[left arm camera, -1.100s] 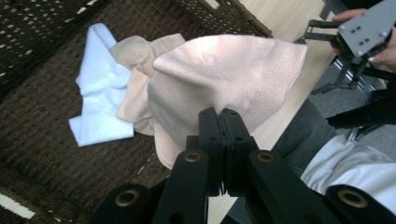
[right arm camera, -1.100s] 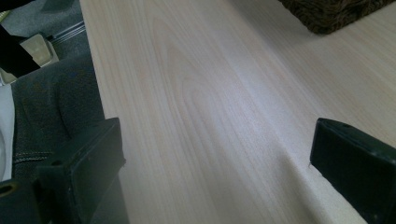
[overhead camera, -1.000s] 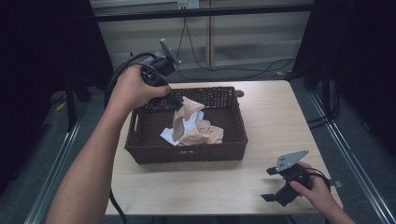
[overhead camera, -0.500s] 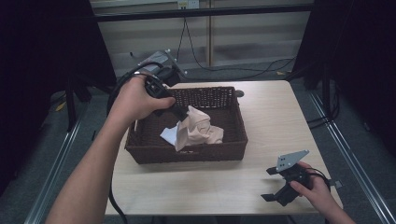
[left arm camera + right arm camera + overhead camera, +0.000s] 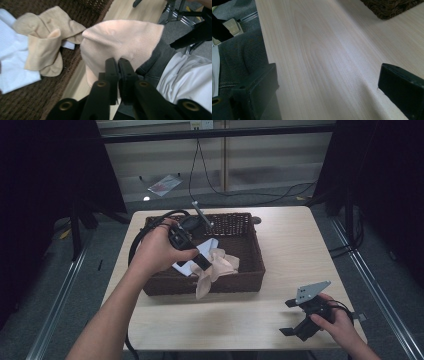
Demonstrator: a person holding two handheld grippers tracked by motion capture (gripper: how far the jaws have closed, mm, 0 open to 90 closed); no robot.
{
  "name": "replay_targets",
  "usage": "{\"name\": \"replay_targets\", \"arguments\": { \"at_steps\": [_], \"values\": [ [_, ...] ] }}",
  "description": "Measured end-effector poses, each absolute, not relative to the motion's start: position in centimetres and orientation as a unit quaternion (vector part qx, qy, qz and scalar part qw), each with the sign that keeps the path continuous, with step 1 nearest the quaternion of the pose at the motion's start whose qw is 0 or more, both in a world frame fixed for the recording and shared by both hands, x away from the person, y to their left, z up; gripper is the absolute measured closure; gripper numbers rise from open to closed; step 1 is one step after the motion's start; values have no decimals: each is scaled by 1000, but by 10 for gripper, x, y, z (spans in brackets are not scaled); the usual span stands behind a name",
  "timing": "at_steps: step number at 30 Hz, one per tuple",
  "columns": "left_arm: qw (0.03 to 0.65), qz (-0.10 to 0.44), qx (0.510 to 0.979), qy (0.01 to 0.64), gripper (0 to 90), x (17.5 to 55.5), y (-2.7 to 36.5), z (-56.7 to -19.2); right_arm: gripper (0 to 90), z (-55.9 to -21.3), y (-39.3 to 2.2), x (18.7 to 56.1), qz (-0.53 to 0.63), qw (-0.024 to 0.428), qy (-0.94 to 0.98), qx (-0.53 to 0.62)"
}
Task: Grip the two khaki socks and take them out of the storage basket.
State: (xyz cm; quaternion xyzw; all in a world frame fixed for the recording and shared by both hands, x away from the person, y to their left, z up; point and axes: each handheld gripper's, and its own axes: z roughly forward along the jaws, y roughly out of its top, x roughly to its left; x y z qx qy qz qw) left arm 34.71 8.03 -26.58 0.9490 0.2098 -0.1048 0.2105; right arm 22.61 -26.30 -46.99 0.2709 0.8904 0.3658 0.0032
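My left gripper is shut on a peach sock, which hangs over the front wall of the dark wicker basket. In the left gripper view the jaws pinch the sock at its edge; they have just eased slightly apart, with the cloth still between them. A tan sock and a white sock lie inside the basket. My right gripper rests open on the table's front right, and bare wood lies between its jaws.
The light wooden table has free room right of the basket and along its front edge. A basket corner shows far off in the right gripper view. The person's lap lies just beyond the table's near edge.
The left hand has moved toward the near side and down with the peach sock, from above the basket's middle to its front wall. The right hand has stayed still.
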Motion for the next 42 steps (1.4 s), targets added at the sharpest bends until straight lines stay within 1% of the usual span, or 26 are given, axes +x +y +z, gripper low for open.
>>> {"name": "replay_targets", "arguments": {
  "at_steps": [1,2,4,5,6,7,8,9,10,11,12,13,16,18,19,20,22,29,31,42],
  "values": [
    [217,-98,949,205,699,347,78,-270,22,-470,-263,226,364,3,891,271],
    [217,-98,949,205,658,347,78,-270,22,-470,-262,226,366,1,891,269],
    [223,-108,946,207,653,347,77,-271,22,-470,-262,226,366,1,891,269],
    [232,-99,945,206,573,349,76,-271,22,-470,-262,226,366,2,891,268],
    [232,-99,945,206,543,349,76,-271,22,-470,-262,226,366,2,891,268],
    [230,-80,947,208,514,353,75,-272,22,-470,-262,226,366,1,891,268],
    [230,-80,947,208,464,353,75,-272,22,-470,-262,226,366,1,891,268],
    [223,-66,949,212,403,360,75,-277,22,-470,-262,226,366,1,891,268],
    [221,-52,949,217,371,364,75,-280,22,-470,-262,226,366,1,892,267],
    [221,-52,949,217,347,364,75,-280,22,-470,-262,226,366,1,892,267],
    [215,-44,951,218,347,369,76,-284,22,-470,-262,226,366,1,892,267],
    [217,-31,948,229,271,378,76,-295,22,-470,-262,226,367,1,891,267],
    [212,-22,948,235,264,387,76,-306,22,-470,-262,226,367,1,891,267],
    [209,-14,947,243,235,396,75,-317,22,-470,-262,226,367,1,891,266],
    [200,-18,947,249,233,403,74,-328,22,-470,-262,226,366,0,892,266],
    [200,-18,947,249,225,403,74,-328,22,-470,-262,226,366,0,892,266],
    [198,-17,948,250,215,412,71,-343,22,-470,-262,226,366,1,892,266],
    [182,-29,947,263,218,429,69,-366,22,-471,-261,226,362,0,894,264],
    [187,-32,944,270,218,435,69,-376,22,-471,-261,226,363,0,894,264],
    [179,-45,943,277,231,444,71,-411,22,-471,-261,226,361,-2,894,266]
  ]
}}
